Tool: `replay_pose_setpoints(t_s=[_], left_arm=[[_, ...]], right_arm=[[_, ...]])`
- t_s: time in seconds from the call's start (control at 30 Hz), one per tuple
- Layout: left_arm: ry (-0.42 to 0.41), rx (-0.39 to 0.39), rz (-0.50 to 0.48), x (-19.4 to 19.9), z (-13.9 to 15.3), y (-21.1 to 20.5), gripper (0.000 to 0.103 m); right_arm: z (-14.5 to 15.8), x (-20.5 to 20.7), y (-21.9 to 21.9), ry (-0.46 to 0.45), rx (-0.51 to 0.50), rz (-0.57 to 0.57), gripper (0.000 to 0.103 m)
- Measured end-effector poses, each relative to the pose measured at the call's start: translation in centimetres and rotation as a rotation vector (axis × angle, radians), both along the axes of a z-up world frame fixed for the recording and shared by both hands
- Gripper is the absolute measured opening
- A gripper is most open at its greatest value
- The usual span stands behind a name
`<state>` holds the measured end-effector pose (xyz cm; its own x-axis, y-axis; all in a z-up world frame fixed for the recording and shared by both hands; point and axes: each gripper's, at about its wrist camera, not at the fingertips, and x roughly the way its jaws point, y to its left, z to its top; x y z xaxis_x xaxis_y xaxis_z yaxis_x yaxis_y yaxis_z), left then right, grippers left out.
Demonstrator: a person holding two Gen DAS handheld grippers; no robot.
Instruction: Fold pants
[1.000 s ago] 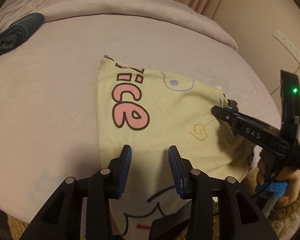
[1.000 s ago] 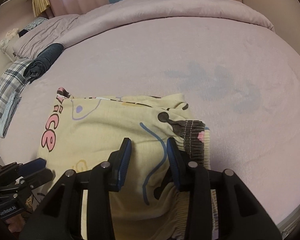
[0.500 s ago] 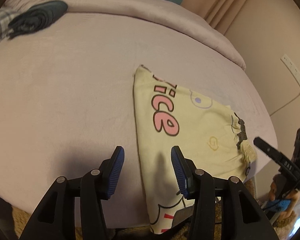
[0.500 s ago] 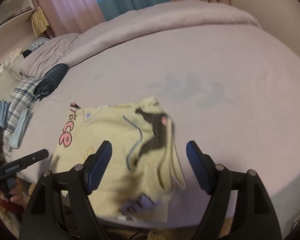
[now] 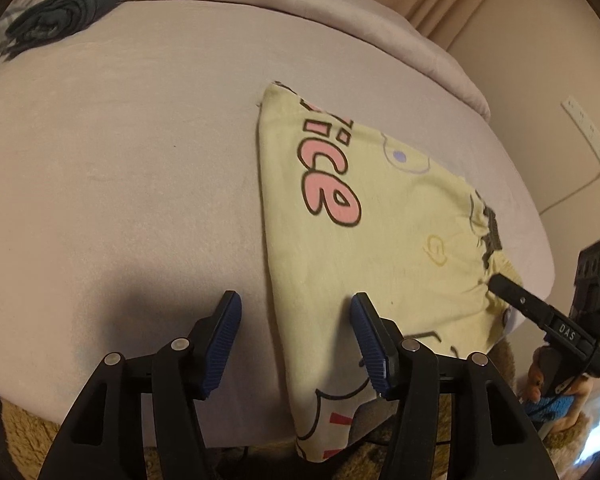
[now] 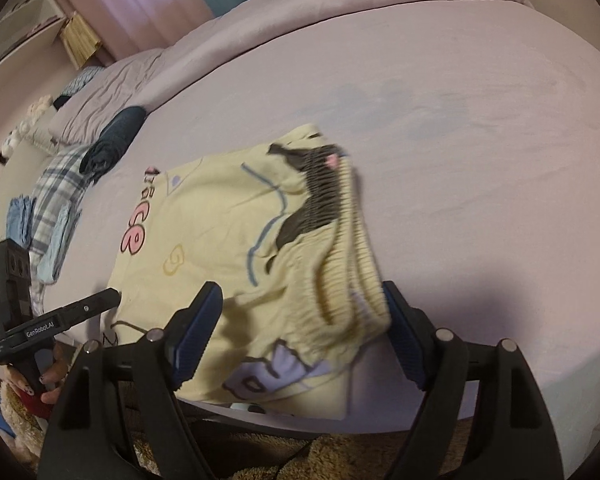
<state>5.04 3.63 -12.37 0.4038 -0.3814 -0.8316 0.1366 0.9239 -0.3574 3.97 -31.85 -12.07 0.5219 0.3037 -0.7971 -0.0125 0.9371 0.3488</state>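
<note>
Closest to me in the left wrist view, the left claw point(image 5: 296, 344) stands spread wide at the bottom of the frame, its 2 blue-padded fingers point(image 5: 222, 340) pinching nothing. The left fold edge of the pants point(image 5: 364, 240) runs up between them, and the right finger sits over the yellow cloth.

In the right wrist view the right claw point(image 6: 300, 336) is spread just as wide at the bottom center, holding nothing. The gathered waistband point(image 6: 348, 264) lies bunched between its fingers, near the right one.

The pants, pale yellow with pink lettering and cartoon outlines, lie folded on the pink bed point(image 5: 120, 168). In the left wrist view they fill the center right of the frame, and their near end hangs over the bed's edge at the bottom center. In the right wrist view they point(image 6: 212, 240) cover the center of the frame, with the dark patch of the print on the waistband toward the upper right.

At the right edge of the left wrist view the right claw point(image 5: 504, 286) shows from the side, its tip at the pants' waistband edge. At the lower left of the right wrist view the left claw point(image 6: 104, 300) points at the pants' left edge.

Farther off, a rolled dark garment point(image 5: 64, 16) rests at the upper left of the left wrist view. Beyond it in the right wrist view lies plaid cloth point(image 6: 60, 184), at the left edge.
</note>
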Motion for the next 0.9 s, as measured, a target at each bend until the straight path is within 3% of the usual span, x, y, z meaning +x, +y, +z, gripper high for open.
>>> replay_pose_setpoints(t_s=[0.2, 0.4, 0.63, 0.77, 0.87, 0.9], left_arm=[[0.024, 0.001, 0.015, -0.1, 0.2, -0.6, 0.060], [0.045, -0.059, 0.032, 1.7, 0.4, 0.2, 0.060], [-0.016, 0.039, -0.068, 2.6, -0.3, -2.3, 0.060], [-0.002, -0.018, -0.085, 2.9, -0.5, -2.7, 0.060], [-0.007, -0.031, -0.110, 2.8, -0.6, -3.0, 0.049], [-0.011, -0.024, -0.107, 2.7, -0.6, -3.0, 0.040]], right_arm=[[-0.4, 0.2, 0.4, -0.017, -0.023, -0.007, 0.085], [-0.1, 0.7, -0.5, -0.015, -0.027, -0.036, 0.080], [-0.5, 1.5, -0.9, 0.005, -0.008, -0.012, 0.083], [-0.6, 1.7, -0.2, -0.007, 0.009, 0.005, 0.083], [-0.7, 2.0, 0.6, -0.012, 0.009, 0.018, 0.083], [-0.7, 2.1, 0.8, -0.015, 0.006, 0.023, 0.080]])
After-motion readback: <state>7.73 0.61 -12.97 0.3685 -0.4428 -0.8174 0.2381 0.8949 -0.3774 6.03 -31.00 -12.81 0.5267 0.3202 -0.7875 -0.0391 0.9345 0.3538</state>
